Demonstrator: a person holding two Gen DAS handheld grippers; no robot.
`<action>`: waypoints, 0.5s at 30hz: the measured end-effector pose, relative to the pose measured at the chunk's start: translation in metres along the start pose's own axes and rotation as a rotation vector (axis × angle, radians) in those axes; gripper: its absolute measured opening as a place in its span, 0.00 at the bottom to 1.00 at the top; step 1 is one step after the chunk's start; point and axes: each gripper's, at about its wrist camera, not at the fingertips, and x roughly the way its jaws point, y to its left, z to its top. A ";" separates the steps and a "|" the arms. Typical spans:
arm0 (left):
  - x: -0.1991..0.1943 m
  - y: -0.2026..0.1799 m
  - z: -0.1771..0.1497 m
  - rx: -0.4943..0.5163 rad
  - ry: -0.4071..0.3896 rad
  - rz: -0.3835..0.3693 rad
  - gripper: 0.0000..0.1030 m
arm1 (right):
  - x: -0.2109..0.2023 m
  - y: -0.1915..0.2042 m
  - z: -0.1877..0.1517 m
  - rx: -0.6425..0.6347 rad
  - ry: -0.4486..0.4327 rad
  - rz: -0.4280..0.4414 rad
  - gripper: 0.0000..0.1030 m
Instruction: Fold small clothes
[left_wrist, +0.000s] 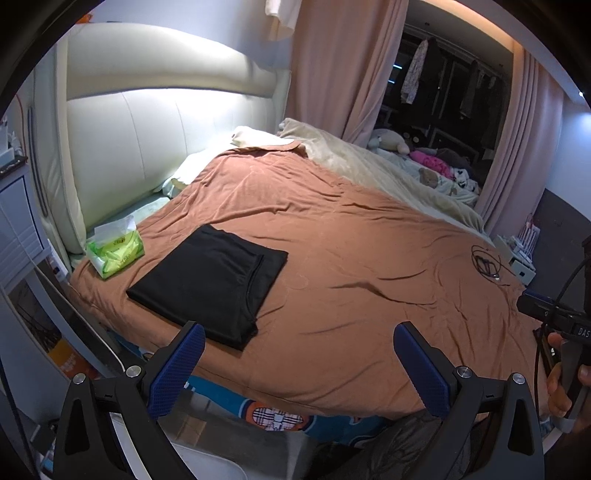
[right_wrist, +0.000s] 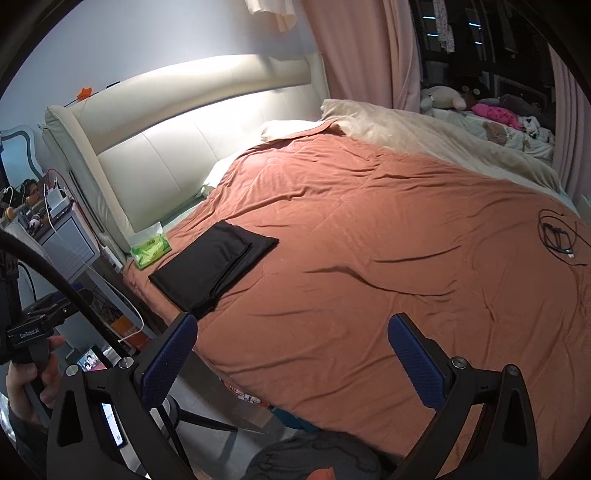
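Both claws, left gripper (left_wrist: 299, 365) and right gripper (right_wrist: 291, 358), stand wide open, empty; the black garment (left_wrist: 208, 284) looks folded, so only press its edges flat.

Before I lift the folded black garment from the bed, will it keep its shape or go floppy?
The black garment will probably go floppy: it is thin cloth lying flat in soft layers. Lifted by one edge, the layers would likely fall open. It looks light, and may drag on the wrinkled orange cover if pushed.
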 end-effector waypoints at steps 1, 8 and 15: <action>-0.005 -0.004 -0.003 -0.003 -0.014 0.001 0.99 | -0.007 0.000 -0.006 -0.003 -0.010 -0.001 1.00; -0.030 -0.028 -0.027 -0.020 -0.062 -0.041 0.99 | -0.044 0.004 -0.040 -0.043 -0.044 -0.066 1.00; -0.051 -0.053 -0.047 0.008 -0.105 -0.058 0.99 | -0.079 0.001 -0.068 -0.020 -0.076 -0.089 1.00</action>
